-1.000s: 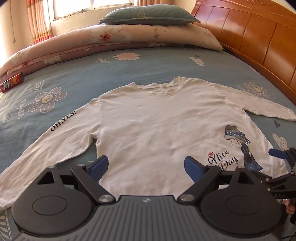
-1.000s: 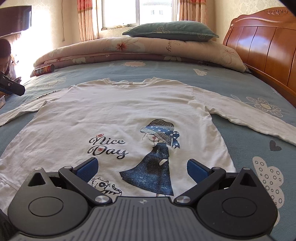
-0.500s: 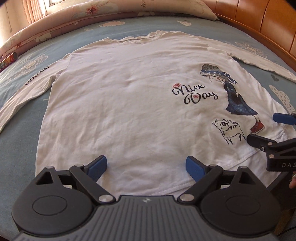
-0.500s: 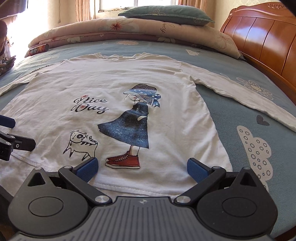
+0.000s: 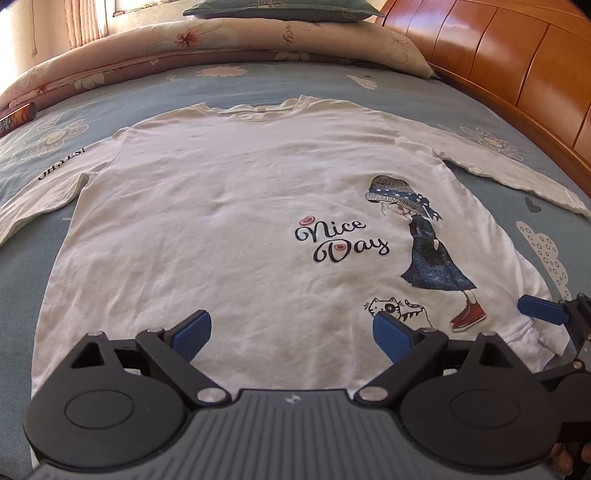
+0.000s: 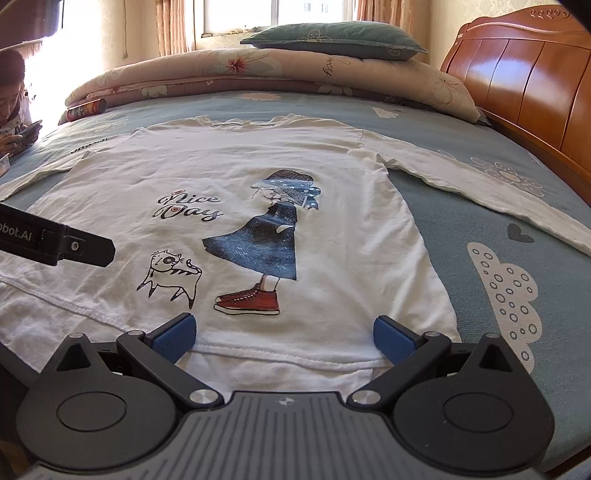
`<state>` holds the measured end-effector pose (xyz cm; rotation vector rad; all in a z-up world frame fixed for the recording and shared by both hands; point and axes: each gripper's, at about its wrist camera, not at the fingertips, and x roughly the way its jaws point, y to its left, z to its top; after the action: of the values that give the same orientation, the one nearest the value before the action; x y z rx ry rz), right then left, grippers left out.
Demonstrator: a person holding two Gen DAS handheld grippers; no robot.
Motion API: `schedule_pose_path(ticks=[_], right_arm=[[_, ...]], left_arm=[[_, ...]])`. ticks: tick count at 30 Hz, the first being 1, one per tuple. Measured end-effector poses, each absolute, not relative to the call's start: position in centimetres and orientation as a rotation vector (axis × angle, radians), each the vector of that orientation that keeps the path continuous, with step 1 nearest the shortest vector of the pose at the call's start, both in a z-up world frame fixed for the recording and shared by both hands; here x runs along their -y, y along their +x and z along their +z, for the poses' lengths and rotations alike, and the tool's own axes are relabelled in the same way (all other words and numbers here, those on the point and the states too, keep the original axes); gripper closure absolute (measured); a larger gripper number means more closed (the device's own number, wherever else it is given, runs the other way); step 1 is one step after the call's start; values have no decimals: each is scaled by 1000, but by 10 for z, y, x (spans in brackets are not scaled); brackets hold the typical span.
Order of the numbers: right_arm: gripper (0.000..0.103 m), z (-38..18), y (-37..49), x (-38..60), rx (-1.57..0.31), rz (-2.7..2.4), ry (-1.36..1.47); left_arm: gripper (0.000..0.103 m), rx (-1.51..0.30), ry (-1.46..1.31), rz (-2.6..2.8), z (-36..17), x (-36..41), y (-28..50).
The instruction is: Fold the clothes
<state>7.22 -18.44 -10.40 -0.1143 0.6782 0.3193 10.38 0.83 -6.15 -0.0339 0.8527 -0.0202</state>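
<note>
A white long-sleeved shirt (image 5: 240, 221) (image 6: 332, 229) lies flat, front up, on the blue bed, sleeves spread to both sides. It bears a "Nice Day" print, a girl in a blue dress and a small cat. My left gripper (image 5: 291, 328) hovers open over the bottom hem, left of the cat. My right gripper (image 6: 284, 332) is open at the hem just below the red shoes, nothing between its fingers. The right gripper's blue fingers (image 5: 539, 310) show at the left view's right edge; the left gripper's black body (image 6: 55, 240) crosses the right view's left edge.
A rolled floral quilt (image 6: 258, 74) and a green pillow (image 6: 332, 35) lie at the bed's far end. The wooden headboard (image 6: 535, 81) runs along the right. A red can (image 6: 86, 109) rests far left. A person (image 6: 11, 107) sits at the left edge.
Both views have tilted back up and pulled a little toward the hem. The left gripper now sits nearer the cat print; the right gripper stays at the hem by the shoes. Both remain open.
</note>
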Motion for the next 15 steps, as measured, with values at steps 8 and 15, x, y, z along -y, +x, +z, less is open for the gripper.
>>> schedule_pose_path(ticks=[8,15], right_arm=[[0,-87,67,194,-715,304,-106],[0,-36,107,184,-727,478,152]], left_arm=[[9,-789,-44,-84,-62,-22,138],[9,-832,-151,-56,-69,-87,160]])
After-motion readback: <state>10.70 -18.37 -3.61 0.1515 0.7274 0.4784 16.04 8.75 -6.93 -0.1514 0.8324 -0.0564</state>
